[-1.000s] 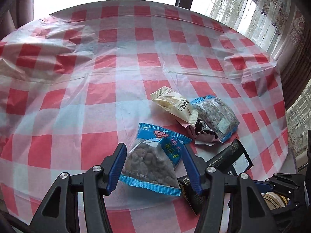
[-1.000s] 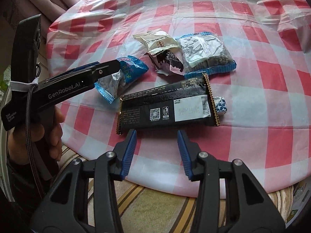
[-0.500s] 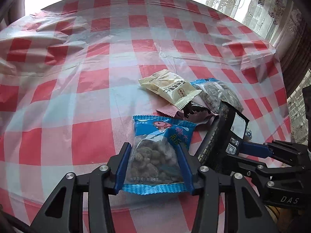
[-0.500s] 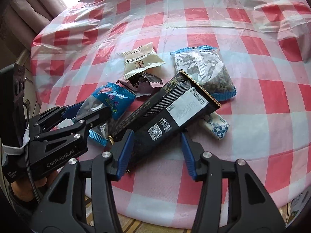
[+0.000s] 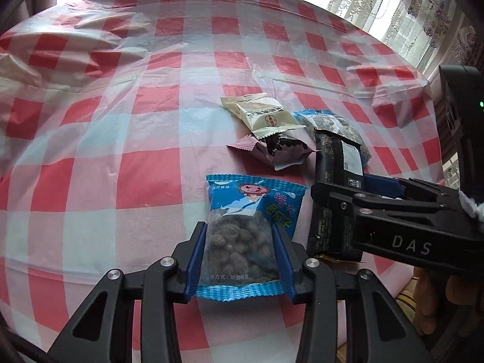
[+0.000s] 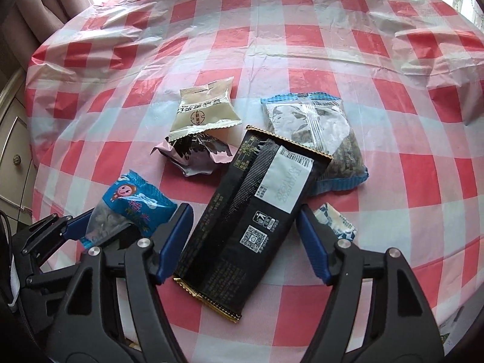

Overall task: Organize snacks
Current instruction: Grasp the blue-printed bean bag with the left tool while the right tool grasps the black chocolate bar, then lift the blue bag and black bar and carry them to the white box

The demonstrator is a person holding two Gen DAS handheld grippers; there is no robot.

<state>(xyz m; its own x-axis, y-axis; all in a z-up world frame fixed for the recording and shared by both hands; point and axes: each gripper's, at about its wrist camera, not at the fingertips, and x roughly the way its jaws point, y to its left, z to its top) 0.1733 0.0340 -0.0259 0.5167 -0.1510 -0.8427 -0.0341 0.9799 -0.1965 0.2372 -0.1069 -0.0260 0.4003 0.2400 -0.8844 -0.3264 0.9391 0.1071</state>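
Two grippers, two snack packs at the frames' bottom.
The left gripper (image 5: 239,257) is closing, pinching the blue snack bag (image 5: 242,236); the right gripper (image 6: 245,233) is opening, jaws spread around the black packet (image 6: 248,214) without touching.

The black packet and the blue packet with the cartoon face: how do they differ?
The black packet is long, opaque and dark with a white label; the blue packet is shorter, with a clear window showing brown pieces. The black packet lies loose between the opening right gripper; the blue packet is pinched by the closing left gripper. Both are sealed.
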